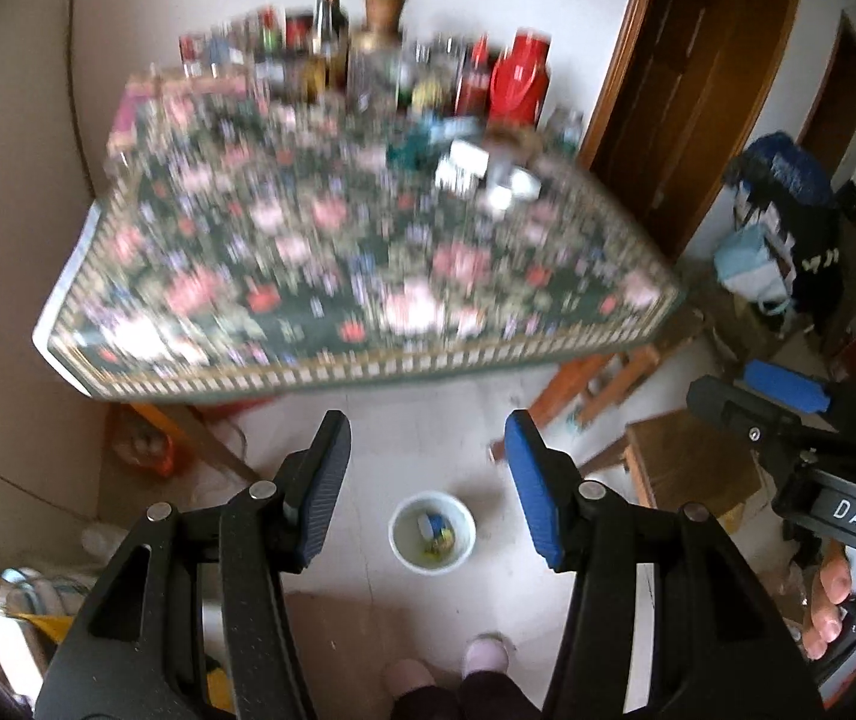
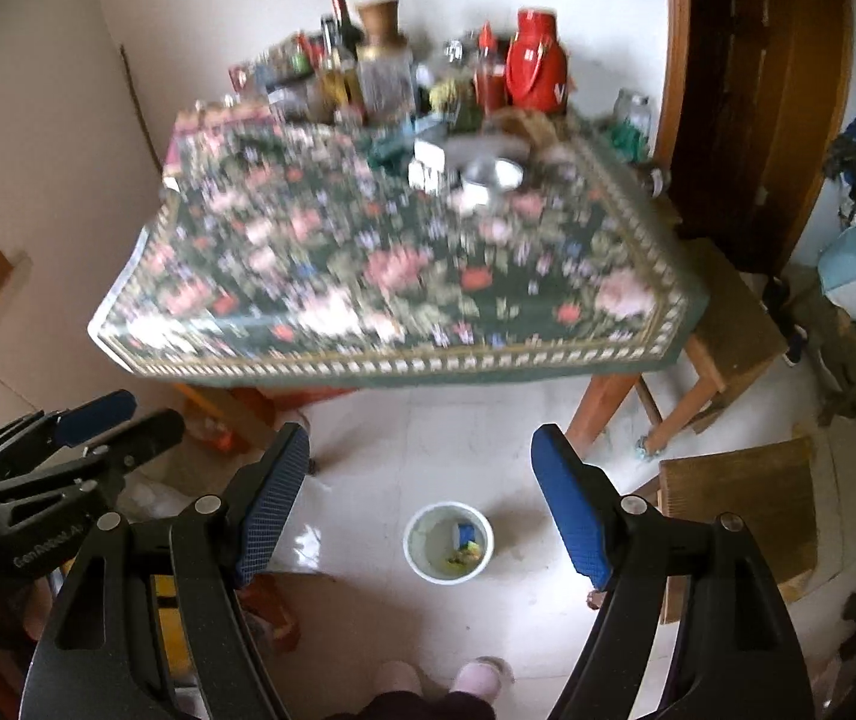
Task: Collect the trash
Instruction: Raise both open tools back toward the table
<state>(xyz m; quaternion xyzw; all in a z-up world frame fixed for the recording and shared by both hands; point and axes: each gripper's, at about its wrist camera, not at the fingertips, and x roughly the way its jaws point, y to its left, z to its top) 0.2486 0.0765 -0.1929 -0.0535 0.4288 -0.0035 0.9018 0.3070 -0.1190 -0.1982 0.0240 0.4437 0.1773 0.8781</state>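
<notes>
A white bucket (image 1: 407, 543) (image 2: 425, 540) stands on the pale floor tiles with blue and yellow scraps (image 1: 436, 531) (image 2: 466, 540) lying in it. My left gripper (image 1: 428, 426) hangs high over the floor, open, with nothing between its blue pads; it also shows at the left edge of the right wrist view (image 2: 122, 420). My right gripper (image 2: 422, 435) is open and holds nothing, and appears at the right of the left wrist view (image 1: 739, 393). On the floral-cloth table (image 1: 368, 360) (image 2: 428, 369) lie blurred small boxes and tins (image 1: 469, 171) (image 2: 487, 174).
Bottles, jars and a red flask (image 2: 535, 69) crowd the table's far edge by the wall. Wooden stools (image 1: 685, 468) (image 2: 739, 510) stand to the right of the bucket. A dark wooden door (image 2: 757, 90) is at the right. The person's pink slippers (image 1: 484, 654) (image 2: 475, 675) show at the bottom.
</notes>
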